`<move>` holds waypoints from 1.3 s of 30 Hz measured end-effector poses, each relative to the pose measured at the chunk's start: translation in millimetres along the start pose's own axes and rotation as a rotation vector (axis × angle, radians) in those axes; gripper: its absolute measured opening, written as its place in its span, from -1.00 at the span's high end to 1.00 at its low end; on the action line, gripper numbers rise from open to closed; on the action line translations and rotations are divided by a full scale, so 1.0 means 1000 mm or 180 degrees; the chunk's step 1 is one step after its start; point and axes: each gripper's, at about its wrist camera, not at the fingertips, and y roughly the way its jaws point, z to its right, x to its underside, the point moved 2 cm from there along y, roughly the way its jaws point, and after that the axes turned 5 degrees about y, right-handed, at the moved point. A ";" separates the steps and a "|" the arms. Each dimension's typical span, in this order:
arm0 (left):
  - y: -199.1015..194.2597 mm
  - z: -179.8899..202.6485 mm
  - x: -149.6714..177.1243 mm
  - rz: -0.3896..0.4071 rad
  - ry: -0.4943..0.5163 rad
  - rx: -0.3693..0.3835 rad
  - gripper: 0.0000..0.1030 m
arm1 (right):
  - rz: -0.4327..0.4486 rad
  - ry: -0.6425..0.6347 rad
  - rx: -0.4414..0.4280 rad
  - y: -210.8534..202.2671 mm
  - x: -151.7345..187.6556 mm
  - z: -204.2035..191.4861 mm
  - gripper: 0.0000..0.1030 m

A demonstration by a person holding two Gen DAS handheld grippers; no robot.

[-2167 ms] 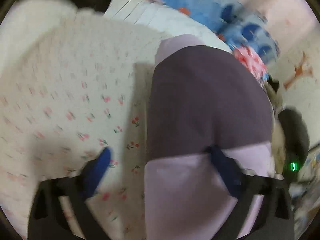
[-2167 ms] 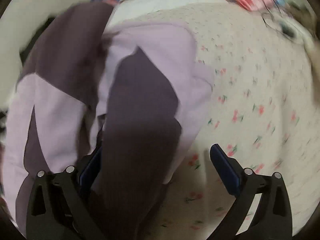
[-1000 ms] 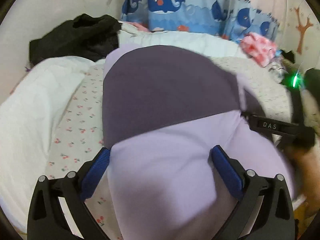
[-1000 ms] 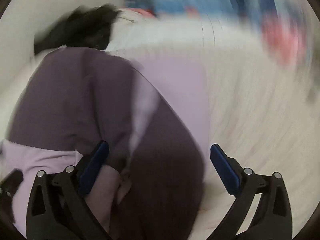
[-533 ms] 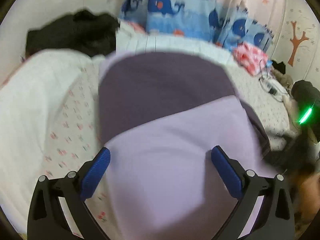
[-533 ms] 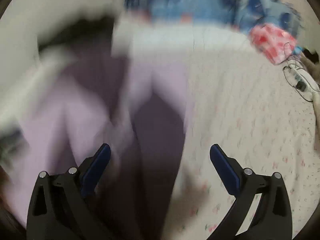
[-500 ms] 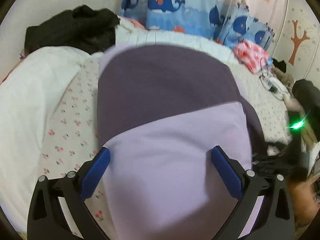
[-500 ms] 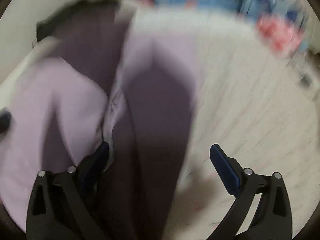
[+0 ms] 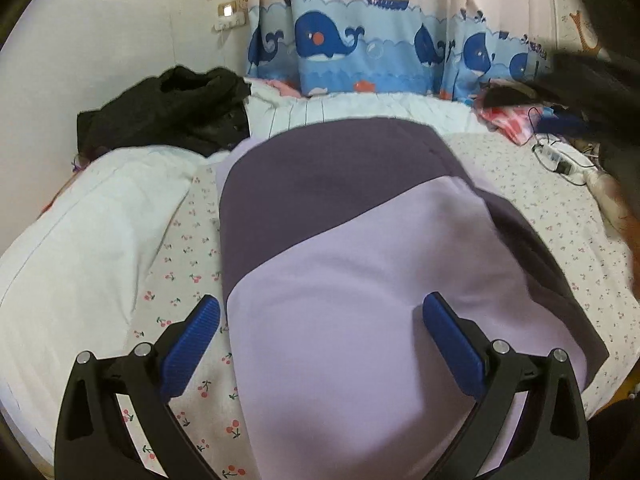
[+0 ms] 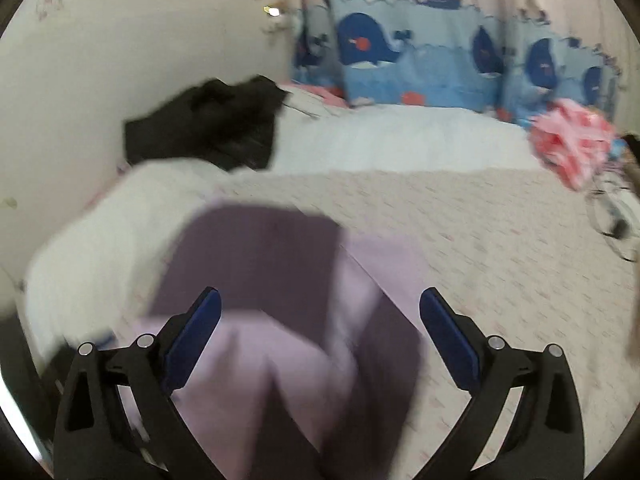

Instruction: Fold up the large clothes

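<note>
A folded garment in lilac and dark purple lies on the flowered bed sheet. My left gripper is open just above its near lilac part, one blue finger on each side, touching nothing. In the right wrist view the same garment lies below and ahead, blurred. My right gripper is open and empty above it. A dark blurred shape at the far right of the left wrist view is the other gripper and hand.
A black garment lies on the white duvet at the back left. A pink-red cloth and cables lie at the back right. A whale-print curtain hangs behind the bed.
Both grippers have risen and drawn back from the garment, so more of the room shows. The right gripper has left the garment's right side. The garment lies flat.
</note>
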 end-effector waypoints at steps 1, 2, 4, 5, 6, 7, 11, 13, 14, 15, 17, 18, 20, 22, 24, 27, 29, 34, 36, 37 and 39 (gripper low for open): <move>-0.002 0.001 -0.001 0.0020 0.0024 -0.0025 -0.89 | -0.0070 0.0009 0.0027 0.020 -0.005 0.003 -0.86; -0.005 0.001 -0.003 0.0074 0.0064 -0.0052 -0.89 | -0.0189 0.0039 0.0093 0.040 -0.003 0.003 -0.86; -0.013 0.000 -0.010 0.0172 0.0057 -0.0105 -0.89 | -0.0697 0.0125 0.0290 0.102 0.027 0.016 -0.86; -0.015 -0.002 -0.014 0.0199 0.0014 -0.0109 -0.89 | -0.0812 0.0307 0.0204 0.116 0.036 0.026 -0.89; -0.018 -0.005 -0.020 0.0229 -0.0032 -0.0101 -0.89 | -0.0840 0.0503 0.0142 0.117 0.039 0.037 -0.89; -0.020 -0.007 -0.026 0.0260 -0.0064 -0.0090 -0.89 | -0.0871 0.0501 0.0126 0.116 0.037 0.038 -0.89; -0.018 -0.009 -0.050 0.0344 -0.0033 -0.0146 -0.89 | -0.0606 0.0322 0.0066 0.055 0.023 0.030 -0.88; -0.019 -0.008 -0.047 0.0373 -0.0040 -0.0140 -0.89 | -0.0354 0.0251 0.0005 0.017 0.025 0.027 -0.88; -0.017 -0.009 -0.042 0.0380 -0.0050 -0.0129 -0.89 | -0.0274 0.0206 -0.0015 0.001 0.032 0.025 -0.88; -0.015 -0.008 -0.039 0.0361 -0.0056 -0.0114 -0.89 | -0.0266 0.0116 -0.0018 -0.011 0.046 0.024 -0.88; -0.004 -0.005 -0.031 0.0159 0.0003 -0.0052 -0.89 | -0.0449 -0.0061 0.0030 -0.006 0.070 0.025 -0.88; 0.000 -0.004 -0.029 0.0092 0.0030 -0.0020 -0.89 | -0.0683 -0.0152 0.0030 0.007 0.090 0.029 -0.88; 0.001 -0.004 -0.024 0.0043 -0.0006 -0.0061 -0.89 | -0.0823 0.0067 -0.0148 0.020 0.107 0.045 -0.88; 0.001 -0.002 -0.022 0.0032 -0.0019 -0.0051 -0.89 | -0.0863 0.0159 -0.0221 0.015 0.101 0.051 -0.88; -0.002 0.000 -0.020 0.0057 0.0029 -0.0110 -0.89 | -0.0647 0.0060 -0.0134 0.000 0.091 0.047 -0.88; -0.004 0.005 -0.018 0.0083 0.0130 -0.0188 -0.89 | -0.0302 0.0019 -0.0136 -0.014 0.081 0.041 -0.88; -0.005 0.006 -0.017 0.0086 0.0156 -0.0196 -0.89 | -0.0222 -0.0008 -0.0114 -0.016 0.078 0.038 -0.88; -0.007 0.007 -0.015 0.0091 0.0152 -0.0200 -0.89 | -0.0676 -0.0075 -0.0051 0.014 0.096 0.036 -0.88; -0.008 0.006 -0.015 0.0093 0.0148 -0.0194 -0.89 | -0.0685 0.0003 -0.0117 0.010 0.093 0.042 -0.88; -0.009 0.006 -0.015 0.0097 0.0142 -0.0193 -0.89 | -0.0611 0.0006 -0.0112 0.005 0.089 0.043 -0.88; -0.010 0.005 -0.015 0.0113 0.0124 -0.0196 -0.89 | -0.0396 0.0001 -0.0093 -0.005 0.080 0.043 -0.88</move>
